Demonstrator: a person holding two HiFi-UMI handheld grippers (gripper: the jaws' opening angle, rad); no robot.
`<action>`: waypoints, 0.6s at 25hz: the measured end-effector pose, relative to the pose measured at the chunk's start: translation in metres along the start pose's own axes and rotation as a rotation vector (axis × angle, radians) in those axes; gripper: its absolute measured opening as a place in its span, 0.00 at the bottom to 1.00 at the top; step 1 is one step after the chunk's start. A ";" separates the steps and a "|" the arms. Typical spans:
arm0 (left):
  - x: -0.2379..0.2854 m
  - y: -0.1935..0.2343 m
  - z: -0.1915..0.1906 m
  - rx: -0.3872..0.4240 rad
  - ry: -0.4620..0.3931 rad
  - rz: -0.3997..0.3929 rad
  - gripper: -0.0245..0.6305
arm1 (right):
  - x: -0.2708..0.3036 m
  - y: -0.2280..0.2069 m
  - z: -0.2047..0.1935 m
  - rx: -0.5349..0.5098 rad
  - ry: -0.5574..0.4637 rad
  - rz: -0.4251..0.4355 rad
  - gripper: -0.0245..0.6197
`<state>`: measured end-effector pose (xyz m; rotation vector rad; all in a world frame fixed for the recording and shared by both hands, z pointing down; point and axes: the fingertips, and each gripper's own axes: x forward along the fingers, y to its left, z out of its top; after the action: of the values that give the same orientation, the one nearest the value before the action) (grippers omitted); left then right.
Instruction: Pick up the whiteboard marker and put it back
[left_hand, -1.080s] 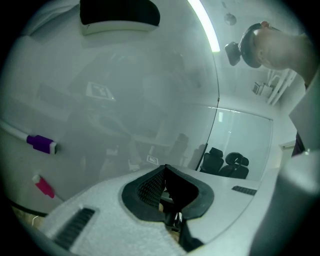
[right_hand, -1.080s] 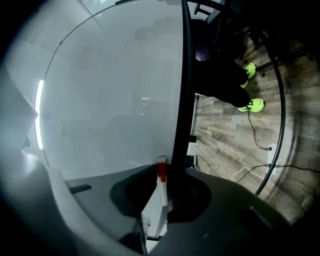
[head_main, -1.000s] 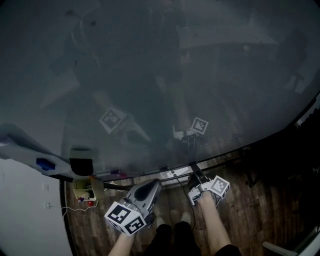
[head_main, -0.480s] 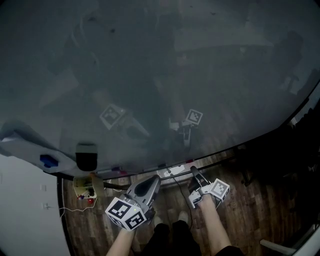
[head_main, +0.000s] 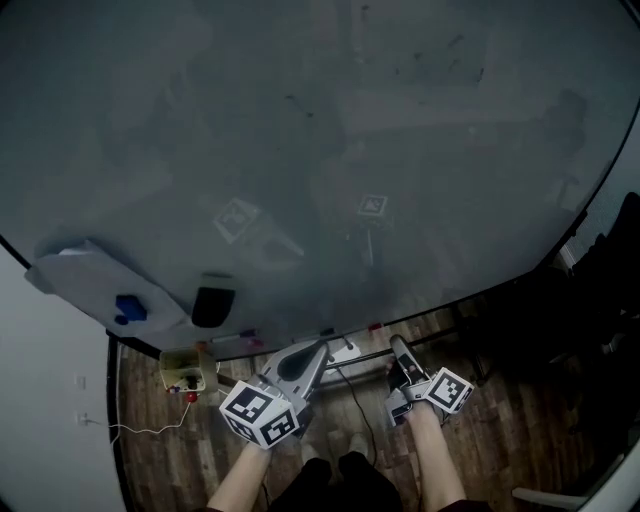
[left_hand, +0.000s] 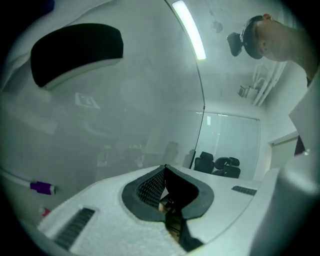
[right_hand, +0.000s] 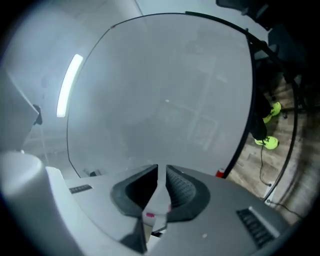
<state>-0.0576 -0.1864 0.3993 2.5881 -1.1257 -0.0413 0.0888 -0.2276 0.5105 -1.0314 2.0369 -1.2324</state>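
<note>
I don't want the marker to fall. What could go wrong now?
Only the right gripper holds the marker in its jaws, so it might slip and drop to the floor. The whiteboard is right in front, so the marker might bump it or miss the tray.

left claw (head_main: 316, 349), right claw (head_main: 398, 346), below whiteboard (head_main: 300, 150)
</note>
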 end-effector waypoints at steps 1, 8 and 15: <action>-0.002 -0.003 0.003 0.008 -0.005 -0.006 0.05 | -0.001 0.013 0.003 -0.041 -0.004 0.011 0.10; -0.019 -0.015 0.030 0.047 -0.059 -0.031 0.05 | -0.009 0.095 0.010 -0.264 -0.033 0.070 0.08; -0.034 -0.028 0.055 0.108 -0.105 -0.055 0.05 | -0.017 0.158 0.014 -0.499 -0.085 0.096 0.05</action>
<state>-0.0692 -0.1594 0.3353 2.7413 -1.1211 -0.1347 0.0566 -0.1748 0.3631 -1.1611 2.3525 -0.6278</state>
